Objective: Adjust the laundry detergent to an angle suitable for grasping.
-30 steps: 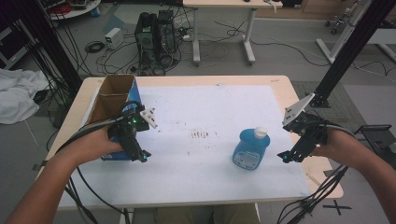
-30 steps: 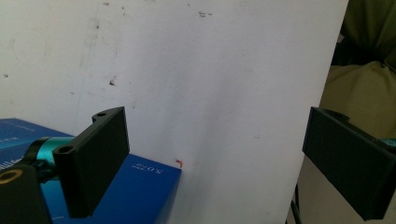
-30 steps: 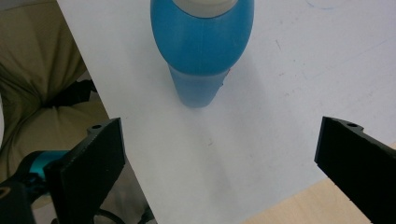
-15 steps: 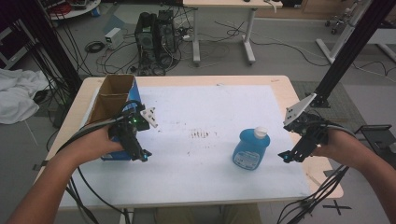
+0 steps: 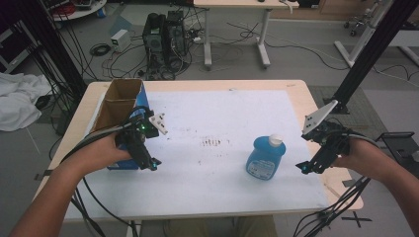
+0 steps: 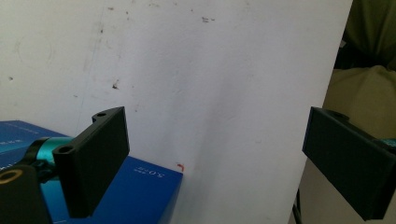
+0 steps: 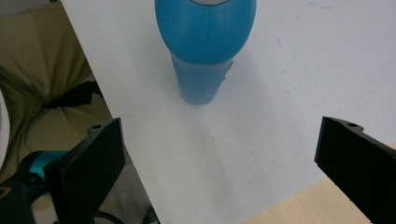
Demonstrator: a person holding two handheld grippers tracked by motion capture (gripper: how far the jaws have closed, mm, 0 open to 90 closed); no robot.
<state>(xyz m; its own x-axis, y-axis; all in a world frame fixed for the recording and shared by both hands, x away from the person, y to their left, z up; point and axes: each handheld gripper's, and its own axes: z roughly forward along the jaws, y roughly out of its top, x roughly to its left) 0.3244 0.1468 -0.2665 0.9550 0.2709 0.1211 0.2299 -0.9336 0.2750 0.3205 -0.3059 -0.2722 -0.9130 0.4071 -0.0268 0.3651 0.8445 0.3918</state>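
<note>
Nearby, upright blue bottle [image 5: 265, 158], untouched.

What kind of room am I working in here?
Likely a lab or workshop: computer towers with tangled cables on the floor, black frame struts, and a white-topped work table.

1. Both grippers, left [image 5: 150, 165] and right [image 5: 302, 169], were black with flat rectangular jaws.
2. Each had a teal fitting, black trailing cables, and a grey triangular plate.
3. Arms were bare, trousers khaki.
</note>
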